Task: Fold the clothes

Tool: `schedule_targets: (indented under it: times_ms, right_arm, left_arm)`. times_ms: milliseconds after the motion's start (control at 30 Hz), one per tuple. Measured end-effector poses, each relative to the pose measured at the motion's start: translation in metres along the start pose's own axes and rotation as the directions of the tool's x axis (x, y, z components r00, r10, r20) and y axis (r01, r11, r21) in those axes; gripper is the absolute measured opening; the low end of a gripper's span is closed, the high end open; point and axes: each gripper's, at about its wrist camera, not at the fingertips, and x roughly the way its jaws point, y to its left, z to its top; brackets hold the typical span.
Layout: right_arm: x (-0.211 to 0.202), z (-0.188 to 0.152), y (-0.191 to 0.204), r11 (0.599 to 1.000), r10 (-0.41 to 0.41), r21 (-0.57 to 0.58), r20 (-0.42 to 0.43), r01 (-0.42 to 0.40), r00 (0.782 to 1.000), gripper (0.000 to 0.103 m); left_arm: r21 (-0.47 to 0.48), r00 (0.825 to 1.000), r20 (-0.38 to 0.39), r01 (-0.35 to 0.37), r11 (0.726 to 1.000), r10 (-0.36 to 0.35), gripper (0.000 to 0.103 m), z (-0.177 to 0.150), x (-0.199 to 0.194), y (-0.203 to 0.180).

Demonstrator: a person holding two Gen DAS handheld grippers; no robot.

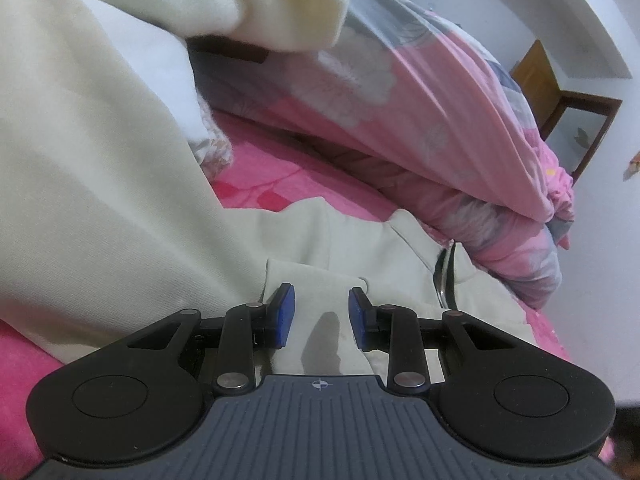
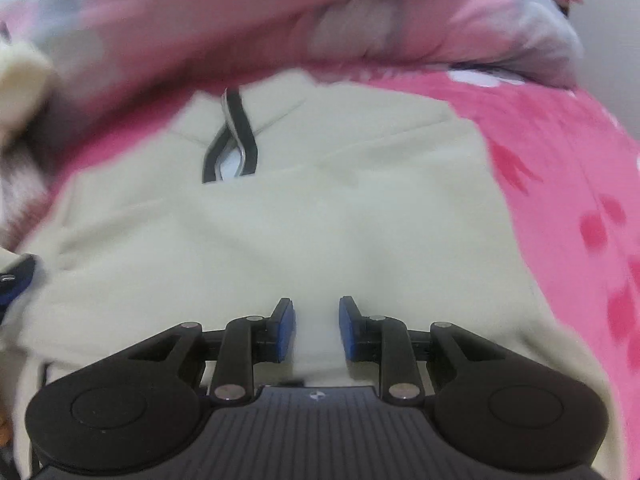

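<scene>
Lying spread on the pink bedsheet (image 2: 560, 184), the cream sweatshirt (image 2: 280, 232) fills most of the right wrist view, its neck end toward the far side, where a dark-edged zipper (image 2: 230, 140) stands open at the collar. In the left wrist view the same garment (image 1: 100, 200) rises along the left side as a large lifted panel, and a sleeve cuff (image 1: 280, 4) hangs across the top of the frame, showing a paler fleecy inside.

A narrow strip of the cream fabric runs up between the blue pads (image 1: 285, 316) of the left gripper (image 1: 321, 316). The jaws stand partly apart and the cloth lies in the gap, but whether the pads actually pinch it cannot be told. The right gripper (image 2: 317, 330) is likewise partly open, hovering low over the body of the sweatshirt with cream fabric between its blue pads (image 2: 286, 334); no firm grasp is visible there either.

Beyond the garment, a rumpled quilt (image 1: 420, 112) in pink and grey with a pale flower print is heaped along the far side of the bed, just beside the collar. Past the quilt in the left wrist view are a white wall (image 1: 600, 280) and a brown wooden door frame (image 1: 540, 76). The right wrist view is motion-blurred, especially toward the quilt (image 2: 280, 12) at the top.
</scene>
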Motion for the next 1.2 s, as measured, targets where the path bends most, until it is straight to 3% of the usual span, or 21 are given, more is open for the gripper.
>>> schedule_targets:
  times_ms: [167,267,333,433,533,667,800,867,967,1067,1200]
  right_arm:
    - [-0.04,-0.021,-0.02,0.999,0.011,0.052,0.014,-0.012,1.0,0.027]
    - [-0.049,-0.015,-0.002,0.999,0.037,-0.019,0.099,-0.035,0.994,0.027]
    - [-0.038,-0.018,0.011,0.997,0.077,-0.038,0.106,-0.074,0.991,0.028]
    - [-0.019,-0.022,0.03,0.989,0.138,-0.065,0.114,-0.131,0.984,0.037]
    - [-0.024,-0.038,0.036,0.985,0.136,-0.121,0.08,-0.126,0.987,0.038]
    - [-0.031,-0.06,0.045,0.973,0.129,-0.196,0.033,-0.12,0.991,0.04]
    - [-0.045,-0.063,0.046,0.969,0.163,-0.194,0.057,-0.15,0.985,0.04]
    - [-0.038,-0.06,0.05,0.971,0.16,-0.189,0.065,-0.145,0.985,0.039]
    - [-0.027,-0.056,0.057,0.974,0.154,-0.181,0.077,-0.138,0.985,0.039]
    - [-0.017,-0.053,0.063,0.976,0.148,-0.173,0.09,-0.13,0.985,0.039]
    - [-0.002,-0.048,0.071,0.979,0.139,-0.163,0.106,-0.121,0.985,0.038]
  left_arm:
    - [-0.018,1.0,0.004,0.006,1.0,-0.006,0.029,-0.001,0.003,0.004]
    - [-0.031,1.0,0.011,0.02,0.999,-0.02,0.029,-0.001,0.003,0.006]
    - [-0.054,0.999,0.009,0.035,0.998,-0.035,0.03,0.0,0.002,0.01]
    - [-0.118,0.998,-0.021,0.063,0.991,-0.066,0.029,0.007,0.0,0.019]
    - [-0.128,0.997,-0.035,0.062,0.99,-0.067,0.029,0.015,-0.015,0.024]
    - [-0.044,0.999,0.021,0.049,0.998,-0.048,0.033,0.019,-0.057,0.018]
    - [0.156,0.996,0.073,0.038,0.987,-0.05,0.035,0.011,-0.079,-0.017]
    - [0.255,0.999,0.026,0.039,0.966,-0.047,0.035,0.002,-0.071,-0.038]
    - [0.347,0.998,-0.054,0.0,0.938,0.02,0.036,-0.015,-0.046,-0.055]
    - [0.356,0.984,-0.131,-0.064,0.932,0.117,0.035,-0.026,-0.02,-0.047]
    - [0.338,0.988,-0.125,-0.047,0.94,0.094,0.035,-0.025,-0.021,-0.041]
